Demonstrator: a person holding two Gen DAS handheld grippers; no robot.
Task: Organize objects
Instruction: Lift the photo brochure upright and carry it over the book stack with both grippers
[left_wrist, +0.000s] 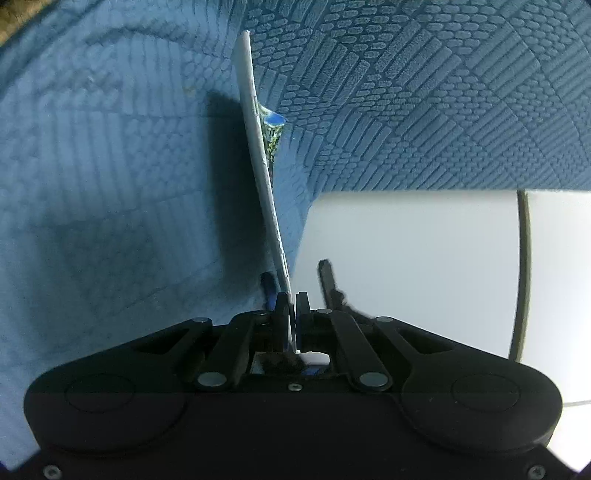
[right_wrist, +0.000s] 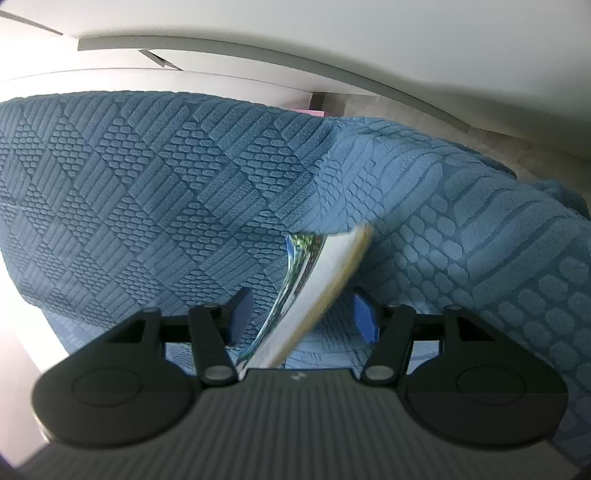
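Left gripper (left_wrist: 291, 306) first: its fingers are pinched tight together on the near edge of a thin white card (left_wrist: 258, 158), seen edge-on and standing up from the grip, leaning away toward the upper left. On the card's right face there's a sliver of printed colour, blue and green, too foreshortened to read. Under it and beyond spreads a blue textured blanket (left_wrist: 406, 92), embossed in blocks of ribs and pebbles, with the card's dark shadow thrown across the cloth to the left. Down to the right, a smooth white surface (left_wrist: 406, 258) shows past the blanket's edge. Over to the right gripper (right_wrist: 299, 314): its fingers (right_wrist: 240, 314) stand well apart, blue pads facing each other, and between them runs a glossy, blurred flat sheet (right_wrist: 314, 280), tilted, rising up and to the right, mirror-bright reflections along its left side; neither pad presses on it. Whether it is the same card, I cannot tell. Behind it the same blue blanket (right_wrist: 147, 192) drapes in a hump, folded over on the right, and beyond that, white panels.
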